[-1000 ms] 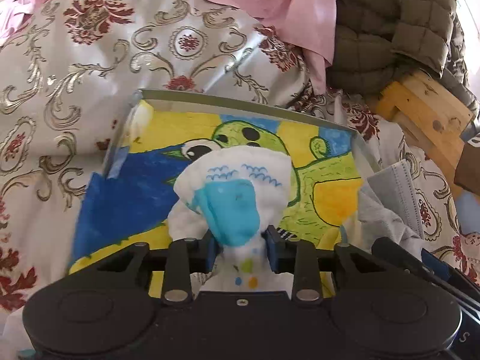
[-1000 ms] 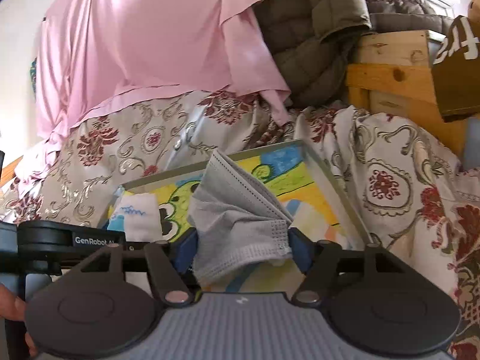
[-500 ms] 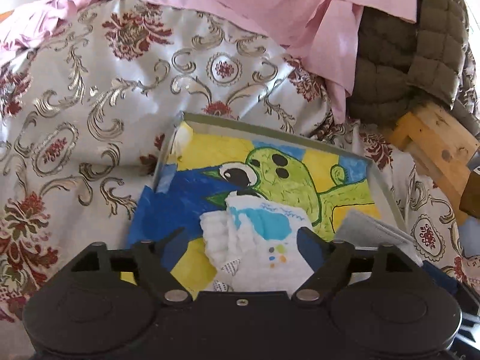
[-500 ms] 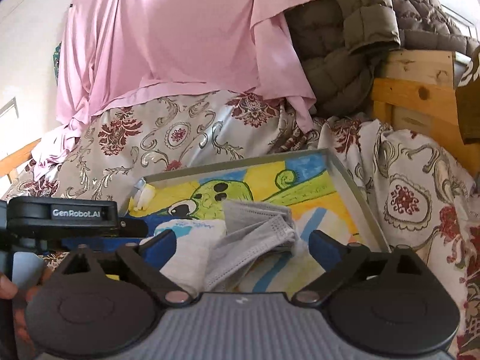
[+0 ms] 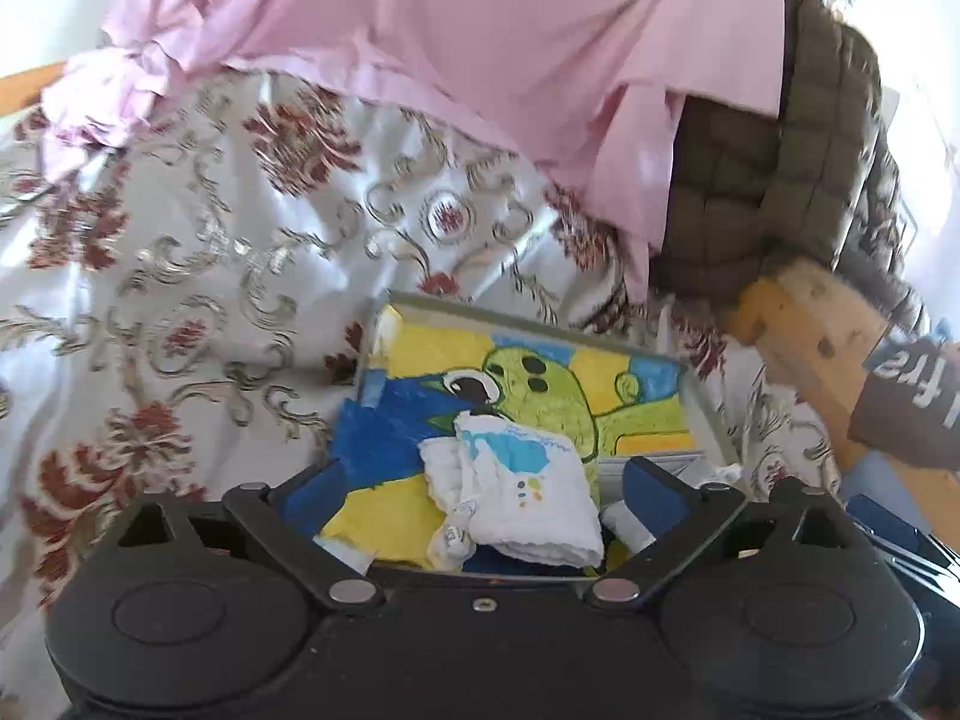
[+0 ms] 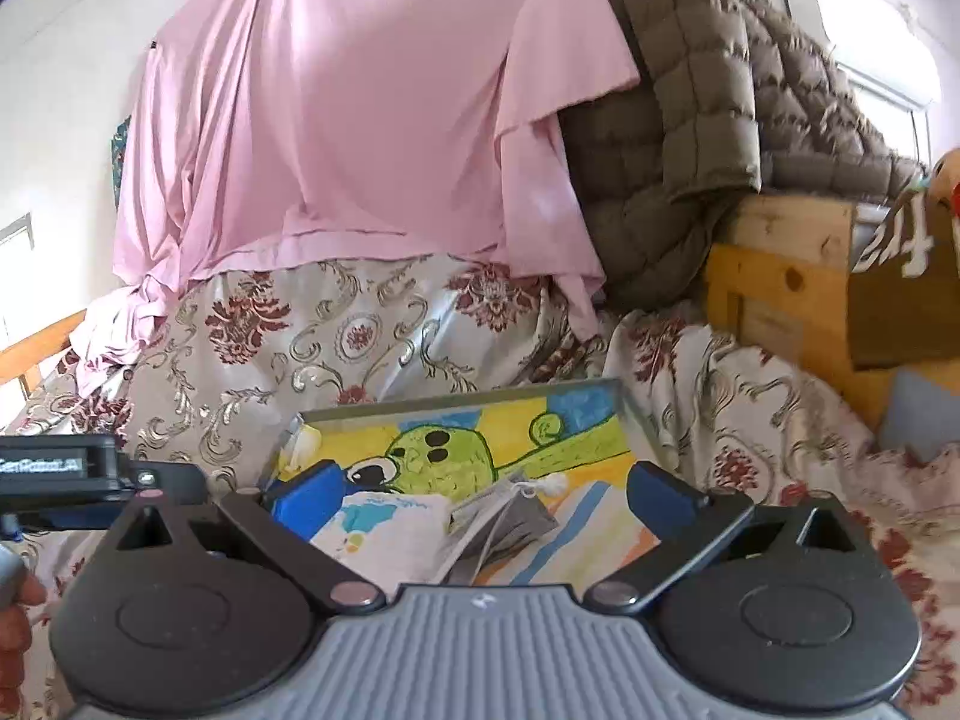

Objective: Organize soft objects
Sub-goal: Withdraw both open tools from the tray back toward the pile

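Note:
A folded white cloth with a blue patch [image 5: 516, 495] lies in a shallow tray painted with a green cartoon creature [image 5: 420, 354]. A grey face mask [image 6: 504, 519] lies in the same tray [image 6: 591, 414], to the right of the white cloth [image 6: 384, 525]. My left gripper [image 5: 480, 489] is open and empty, pulled back above the cloth. My right gripper [image 6: 483, 489] is open and empty, above the mask. The left gripper's body [image 6: 60, 474] shows at the left edge of the right wrist view.
The tray rests on a floral bedspread [image 5: 198, 276]. A pink sheet [image 6: 360, 120] and a brown quilted jacket [image 6: 678, 120] hang behind it. A wooden frame [image 6: 774, 294] and a brown cardboard box [image 6: 900, 276] stand at the right.
Both grippers opened and let go: the white cloth and the grey mask dropped into the tray. Both grippers then drew back and up from the tray.

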The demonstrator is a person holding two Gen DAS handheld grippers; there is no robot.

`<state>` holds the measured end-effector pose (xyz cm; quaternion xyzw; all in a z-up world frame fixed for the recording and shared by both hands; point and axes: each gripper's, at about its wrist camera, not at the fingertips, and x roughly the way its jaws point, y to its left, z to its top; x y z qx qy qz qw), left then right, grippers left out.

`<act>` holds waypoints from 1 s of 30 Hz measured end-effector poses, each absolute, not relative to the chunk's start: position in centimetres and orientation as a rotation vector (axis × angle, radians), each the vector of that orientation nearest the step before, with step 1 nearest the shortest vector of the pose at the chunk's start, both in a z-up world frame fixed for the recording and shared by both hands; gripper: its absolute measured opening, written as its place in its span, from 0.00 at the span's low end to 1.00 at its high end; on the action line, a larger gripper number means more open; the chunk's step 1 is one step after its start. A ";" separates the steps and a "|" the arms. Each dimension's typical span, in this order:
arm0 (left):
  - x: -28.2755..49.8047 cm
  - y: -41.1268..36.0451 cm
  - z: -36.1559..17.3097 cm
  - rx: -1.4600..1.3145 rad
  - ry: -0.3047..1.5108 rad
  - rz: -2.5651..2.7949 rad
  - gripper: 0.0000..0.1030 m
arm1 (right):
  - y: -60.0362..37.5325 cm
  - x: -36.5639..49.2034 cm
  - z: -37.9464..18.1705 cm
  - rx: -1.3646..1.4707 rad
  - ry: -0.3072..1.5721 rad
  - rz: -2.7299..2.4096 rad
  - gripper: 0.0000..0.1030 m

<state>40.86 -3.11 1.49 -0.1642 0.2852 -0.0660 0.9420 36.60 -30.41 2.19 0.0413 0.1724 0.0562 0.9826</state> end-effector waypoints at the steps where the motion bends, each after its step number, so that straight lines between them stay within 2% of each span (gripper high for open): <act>1: 39.9 -2.9 1.7 -0.339 0.572 -0.130 0.98 | -30.3 35.9 2.6 0.085 0.341 0.118 1.00; 14: 28.5 -1.2 3.7 -0.316 0.450 -0.075 0.99 | -29.5 26.6 3.9 0.097 0.269 0.116 1.00; 30: 18.9 -1.3 1.3 -0.218 0.404 -0.071 0.99 | -29.1 17.6 0.8 0.137 0.286 0.043 1.00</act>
